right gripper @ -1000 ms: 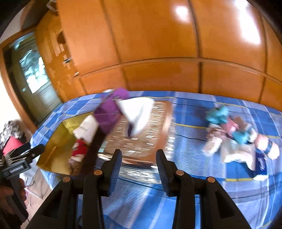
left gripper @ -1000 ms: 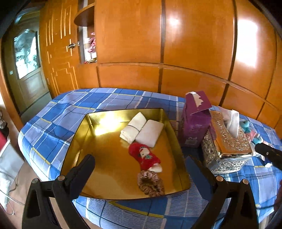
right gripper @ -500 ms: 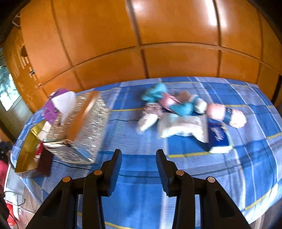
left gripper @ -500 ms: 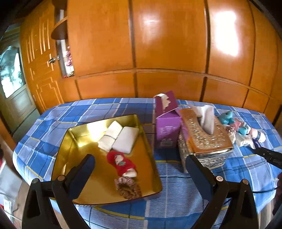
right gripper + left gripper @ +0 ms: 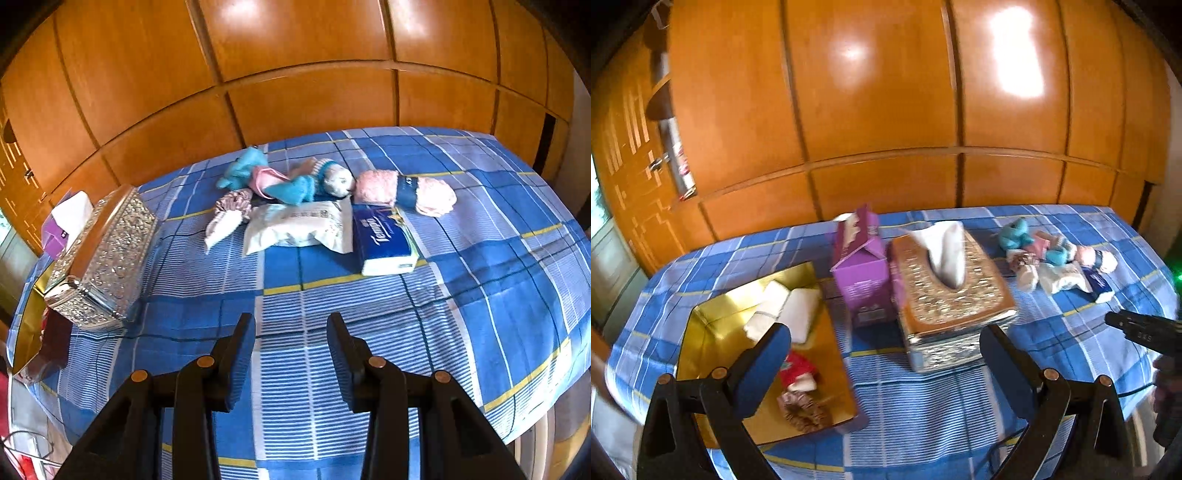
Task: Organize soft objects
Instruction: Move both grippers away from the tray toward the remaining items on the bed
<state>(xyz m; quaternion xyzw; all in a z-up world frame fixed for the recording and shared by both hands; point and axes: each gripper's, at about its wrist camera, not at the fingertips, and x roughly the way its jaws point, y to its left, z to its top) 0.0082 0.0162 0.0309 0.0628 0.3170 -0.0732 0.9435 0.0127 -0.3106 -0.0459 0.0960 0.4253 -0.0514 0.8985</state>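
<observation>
**Soft things waiting in two groups on the checked bed**

While the gold tray point(image 5: 713, 325) is sitting half hidden behind the left gripper point(image 5: 884, 354), whose jaws are gaping wide and empty, its red doll point(image 5: 798, 369) is showing only partly. The right gripper point(image 5: 291, 354) is hovering part open, holding nothing, facing the soft pile point(image 5: 295, 192): pink towel roll point(image 5: 424, 192), tissue packs, blue socks.
</observation>
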